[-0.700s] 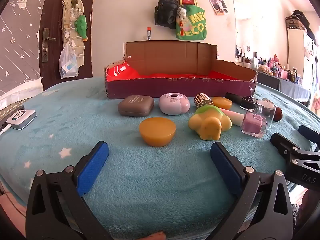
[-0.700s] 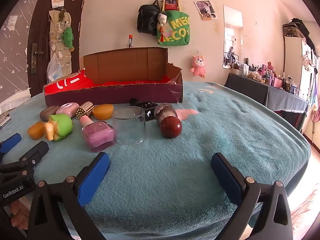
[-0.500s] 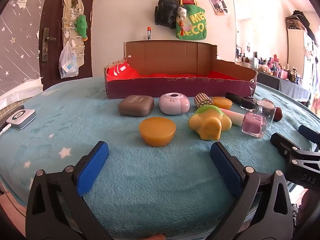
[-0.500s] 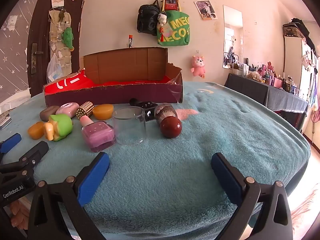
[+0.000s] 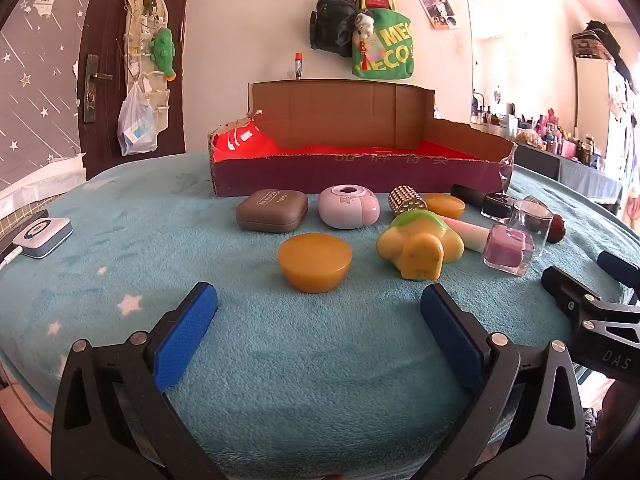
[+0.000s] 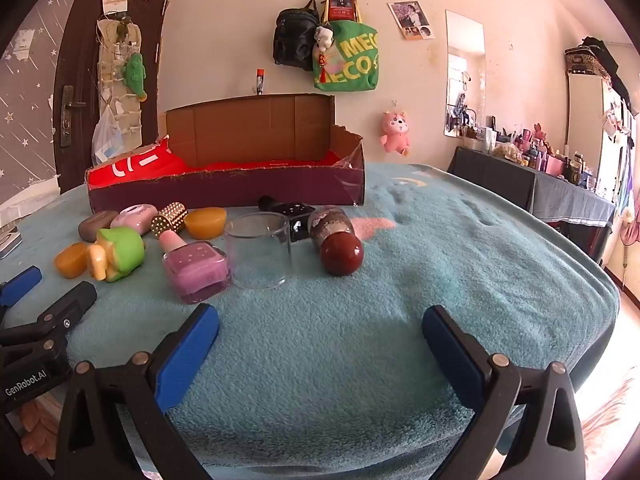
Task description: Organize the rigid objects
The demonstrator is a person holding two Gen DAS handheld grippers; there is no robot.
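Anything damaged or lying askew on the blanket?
Yes. The cardboard box has a ragged, torn right wall. The pink nail polish bottle and the red-capped bottle lie tipped on their sides. No spills visible.

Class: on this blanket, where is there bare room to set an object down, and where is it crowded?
Free: the blanket right of the red ball, and the strip between the left gripper and the amber puck. Crowded: the row before the box, from grey case to glass.

Cardboard box point(image 5: 360, 176) at back of bed point(image 5: 320, 360); row of small items before it: case point(image 5: 272, 215) leftmost, glass point(image 6: 259, 255) right, ball point(image 6: 341, 254) rightmost.
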